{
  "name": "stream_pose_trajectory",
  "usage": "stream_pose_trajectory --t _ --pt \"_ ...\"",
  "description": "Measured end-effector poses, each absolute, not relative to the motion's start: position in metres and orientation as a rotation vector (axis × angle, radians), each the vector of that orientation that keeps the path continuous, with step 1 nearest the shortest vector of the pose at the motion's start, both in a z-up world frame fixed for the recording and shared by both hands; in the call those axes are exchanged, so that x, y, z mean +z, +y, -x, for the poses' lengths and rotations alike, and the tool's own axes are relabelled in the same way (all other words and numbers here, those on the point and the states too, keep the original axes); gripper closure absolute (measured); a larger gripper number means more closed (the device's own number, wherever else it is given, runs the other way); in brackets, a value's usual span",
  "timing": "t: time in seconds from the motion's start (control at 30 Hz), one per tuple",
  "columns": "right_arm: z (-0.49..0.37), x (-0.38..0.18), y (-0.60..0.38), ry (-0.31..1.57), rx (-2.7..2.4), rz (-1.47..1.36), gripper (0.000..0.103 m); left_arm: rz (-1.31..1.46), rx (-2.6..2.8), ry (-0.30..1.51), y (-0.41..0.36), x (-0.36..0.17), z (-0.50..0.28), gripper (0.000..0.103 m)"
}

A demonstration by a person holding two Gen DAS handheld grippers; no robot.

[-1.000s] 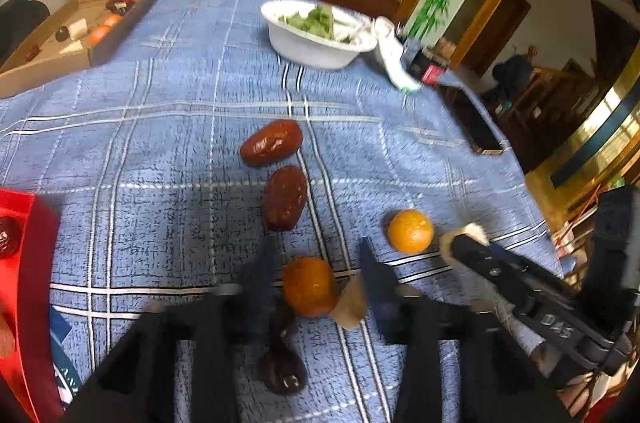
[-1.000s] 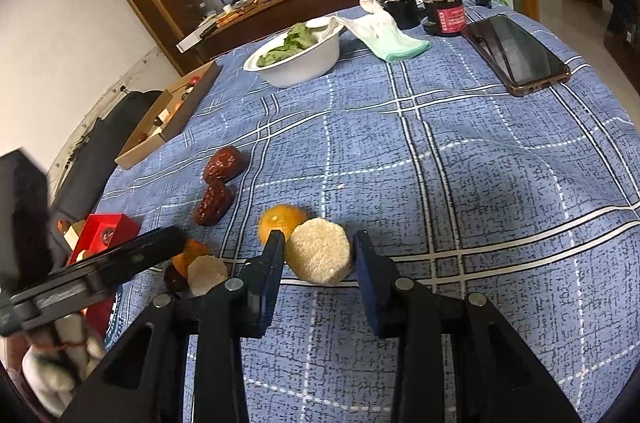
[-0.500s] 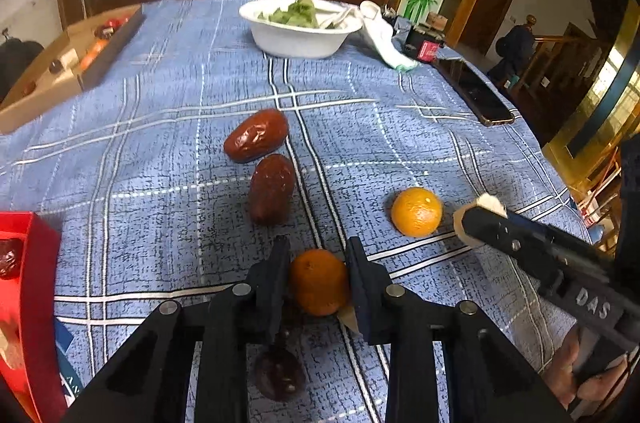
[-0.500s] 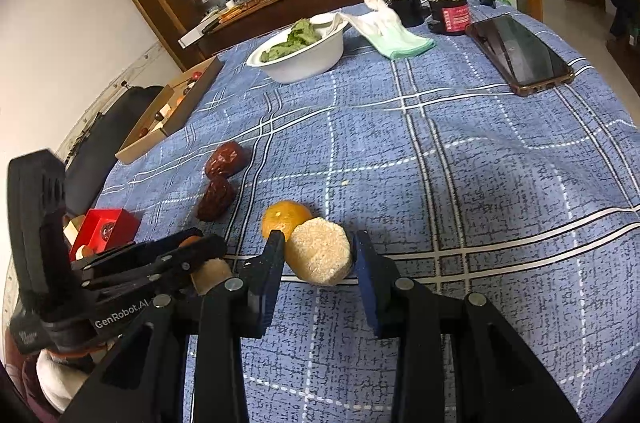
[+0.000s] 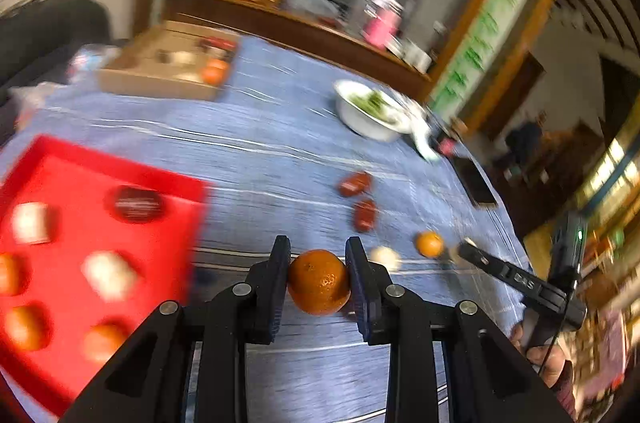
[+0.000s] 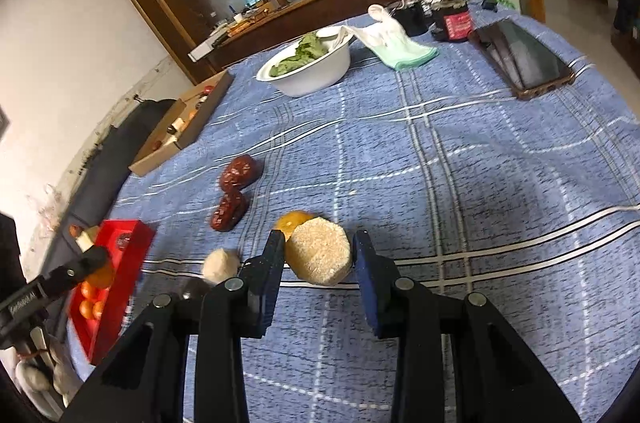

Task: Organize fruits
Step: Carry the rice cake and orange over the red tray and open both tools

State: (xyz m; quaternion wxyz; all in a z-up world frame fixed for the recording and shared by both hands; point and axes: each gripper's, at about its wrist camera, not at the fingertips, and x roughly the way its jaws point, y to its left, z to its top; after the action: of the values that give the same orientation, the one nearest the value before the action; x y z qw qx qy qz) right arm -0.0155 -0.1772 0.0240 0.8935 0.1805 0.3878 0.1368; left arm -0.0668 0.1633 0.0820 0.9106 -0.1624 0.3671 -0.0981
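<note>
My left gripper (image 5: 318, 255) is shut on an orange (image 5: 319, 282), held above the blue checked cloth just right of the red tray (image 5: 60, 159). The tray holds oranges, pale chunks and a dark date. My right gripper (image 6: 319, 239) is shut on a pale beige chunk (image 6: 320, 257) that rests on the cloth. Right behind the chunk lies another orange (image 6: 294, 221), and a smaller pale chunk (image 6: 220, 265) is to its left. Two red dates (image 6: 238, 172) (image 6: 229, 210) lie farther back. In the right wrist view the left gripper (image 6: 94, 255) hangs over the tray (image 6: 132, 235).
A white bowl of greens (image 6: 316, 71) stands at the back, with a green-white cloth (image 6: 400, 43) and dark jars (image 6: 454, 19) beside it. A phone (image 6: 520, 59) lies at the right. A cardboard box (image 6: 184, 127) with small items sits at the back left.
My left gripper closed on the orange, lifted it off the cloth and swung left toward the red tray. The right gripper kept still on the pale chunk.
</note>
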Motion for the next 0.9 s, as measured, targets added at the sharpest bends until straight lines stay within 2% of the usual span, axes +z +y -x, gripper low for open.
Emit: stream_pose_trajectory --t 0.2,0.33,0.6,0.77,0.9 --pt "0.029 0.041 -0.139 0.831 0.381 -0.396 0.069 0.415 0.002 0.714 0.258 0.076 0.093 0.074" --pt "0.037 0.058 -0.067 0.863 0.51 -0.315 0.069 0.473 0.097 0.734 0.301 0.055 0.106 0.074" --pt "0.043 0.052 0.074 0.957 0.7 -0.164 0.069 0.476 0.118 0.757 0.326 0.032 0.123 0.073" --pt "0.05 0.045 0.13 0.987 0.753 -0.073 0.069 0.507 0.123 0.734 0.34 0.031 0.121 0.072" --pt "0.058 0.038 0.161 0.99 0.756 0.006 0.069 0.535 0.114 0.743 0.345 0.027 0.114 0.065"
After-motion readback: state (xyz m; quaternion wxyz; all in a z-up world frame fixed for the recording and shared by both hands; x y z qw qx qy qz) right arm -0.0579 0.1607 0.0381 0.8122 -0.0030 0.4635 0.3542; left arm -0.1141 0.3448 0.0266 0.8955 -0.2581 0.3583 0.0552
